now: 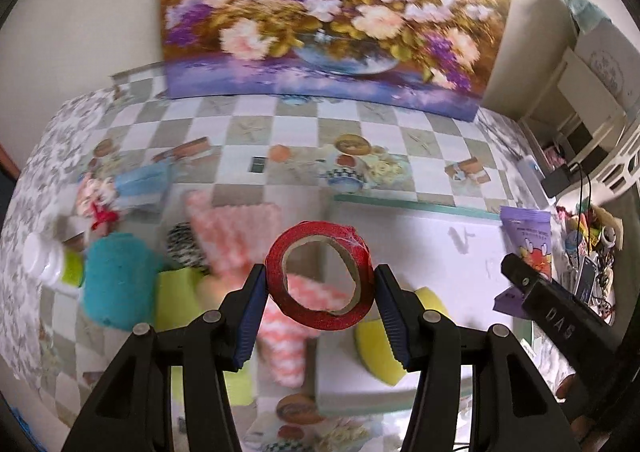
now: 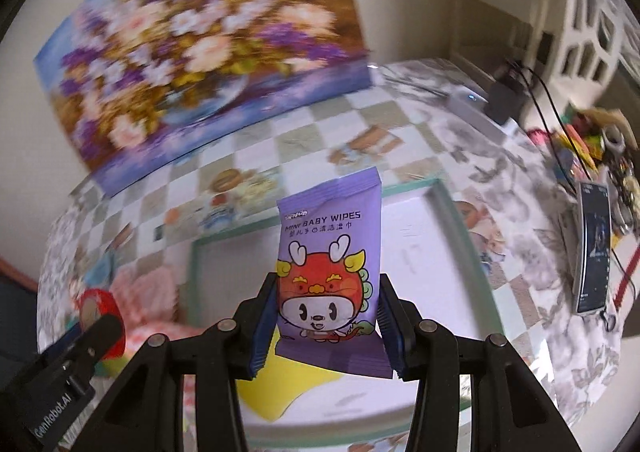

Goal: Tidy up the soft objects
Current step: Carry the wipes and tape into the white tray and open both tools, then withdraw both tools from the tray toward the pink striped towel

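- Pointing steeply down over the checked tablecloth (image 1: pixel 256 124): left gripper (image 1: pixel 320 288), about half open, blue pads pressed on either side of one roll of glittery red tape (image 1: pixel 318 304) with a brown card core, held up above the table.
- Pointing down likewise: right gripper (image 2: pixel 326 308), jaws partly closed, clamped on both edges of one purple foil packet of baby wipes (image 2: pixel 328 272), held upright above the white tray with the green rim (image 2: pixel 452 212).
- Printed on the packet: "MINI BABY WIPES", a line of Chinese characters, and a cartoon child in a red dragon hood.
- On the right gripper's body, in the left view: "DAS"; on the left gripper's body, in the right view: "GenRobot.AI".
- Lying under the left gripper: one pink-and-white zigzag fleece cloth (image 1: pixel 236 236), one teal knitted piece (image 1: pixel 116 284), two yellow-green sponges (image 1: pixel 176 304), one yellow sponge (image 1: pixel 376 348) on the tray.
- Leaning at the back against the wall: one flower painting (image 1: pixel 328 12).
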Available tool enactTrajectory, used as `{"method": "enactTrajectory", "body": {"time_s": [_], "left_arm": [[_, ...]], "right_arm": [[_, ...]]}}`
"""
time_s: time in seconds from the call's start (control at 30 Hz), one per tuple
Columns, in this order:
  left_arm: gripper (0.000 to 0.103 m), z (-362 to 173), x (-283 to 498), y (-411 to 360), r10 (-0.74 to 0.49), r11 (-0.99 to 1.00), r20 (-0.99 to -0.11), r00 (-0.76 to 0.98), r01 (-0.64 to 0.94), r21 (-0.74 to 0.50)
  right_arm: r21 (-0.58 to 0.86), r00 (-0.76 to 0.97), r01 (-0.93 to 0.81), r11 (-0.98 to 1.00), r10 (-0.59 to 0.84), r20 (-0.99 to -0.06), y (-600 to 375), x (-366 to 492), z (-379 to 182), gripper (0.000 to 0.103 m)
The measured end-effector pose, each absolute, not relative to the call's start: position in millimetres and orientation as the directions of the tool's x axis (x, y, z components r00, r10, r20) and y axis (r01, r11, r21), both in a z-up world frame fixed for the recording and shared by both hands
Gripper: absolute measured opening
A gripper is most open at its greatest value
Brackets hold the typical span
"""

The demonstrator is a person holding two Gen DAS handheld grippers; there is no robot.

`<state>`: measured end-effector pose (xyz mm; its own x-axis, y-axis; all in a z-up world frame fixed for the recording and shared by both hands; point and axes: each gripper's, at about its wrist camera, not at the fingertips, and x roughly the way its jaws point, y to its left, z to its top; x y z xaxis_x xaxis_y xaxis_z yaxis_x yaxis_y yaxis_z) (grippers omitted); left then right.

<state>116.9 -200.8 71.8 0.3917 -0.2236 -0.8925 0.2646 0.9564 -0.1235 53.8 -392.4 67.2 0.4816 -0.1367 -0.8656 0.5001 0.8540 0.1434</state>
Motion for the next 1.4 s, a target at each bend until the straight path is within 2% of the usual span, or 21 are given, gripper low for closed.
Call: {"method": "enactTrajectory", "body": {"time_s": [0.43,0.47,0.5,0.53,0.57,0.63,0.7,0.8,0.87,0.93,1.1,1.4], "left_arm": [[0.056,19.5,140.8,-266.2,-0.304,0.915,-0.906,0.294,0.355,-0.192],[0.062,17.6,141.7,-268.3,-0.319,0.909,-0.903,0.287,0.361,-0.207],[0.076,17.6,142.3,-269.1,-0.326,0.907,-0.901,0.285,0.364,-0.213],[0.082,17.9,142.7,-269.6,-0.330,0.906,-0.900,0.286,0.365,-0.216],[0.087,19.9,143.1,-268.4,-0.337,0.904,-0.896,0.289,0.366,-0.222],[0.088,23.2,143.9,-265.5,-0.338,0.904,-0.894,0.295,0.364,-0.222],[0.091,28.1,145.4,-260.2,-0.327,0.911,-0.894,0.306,0.354,-0.212],[0.093,33.5,148.5,-249.9,-0.302,0.926,-0.899,0.316,0.323,-0.197],[0.097,36.3,151.6,-239.2,-0.287,0.939,-0.901,0.325,0.281,-0.198],[0.103,38.1,154.2,-228.1,-0.284,0.948,-0.898,0.337,0.242,-0.209],[0.103,41.1,159.0,-206.7,-0.267,0.960,-0.897,0.353,0.173,-0.218],[0.103,57.7,155.4,-184.7,-0.271,0.961,-0.887,0.375,0.165,-0.224]], "right_arm": [[0.122,0.384,0.630,0.767,-0.171,-0.907,-461.7,62.0,27.2,0.050],[0.120,0.382,0.632,0.766,-0.173,-0.908,-463.4,62.0,26.6,0.051],[0.116,0.378,0.633,0.765,-0.175,-0.909,-464.3,62.0,26.4,0.052],[0.111,0.373,0.632,0.767,-0.176,-0.911,-464.7,61.7,26.8,0.057],[0.107,0.370,0.633,0.767,-0.178,-0.912,-464.7,61.6,27.3,0.069],[0.095,0.366,0.637,0.765,-0.192,-0.911,-464.6,60.6,29.9,0.079],[0.080,0.360,0.641,0.764,-0.207,-0.910,-463.7,59.8,33.8,0.080],[0.050,0.342,0.644,0.763,-0.229,-0.911,-462.3,58.6,38.9,0.089],[0.042,0.337,0.644,0.764,-0.233,-0.912,-461.3,57.9,41.4,0.103],[0.054,0.343,0.641,0.766,-0.223,-0.912,-460.4,57.5,43.2,0.103],[0.074,0.345,0.633,0.771,-0.195,-0.918,-454.3,57.8,46.2,0.103],[0.048,0.333,0.584,0.810,-0.185,-0.925,-430.4,63.2,51.1,0.103]]}}
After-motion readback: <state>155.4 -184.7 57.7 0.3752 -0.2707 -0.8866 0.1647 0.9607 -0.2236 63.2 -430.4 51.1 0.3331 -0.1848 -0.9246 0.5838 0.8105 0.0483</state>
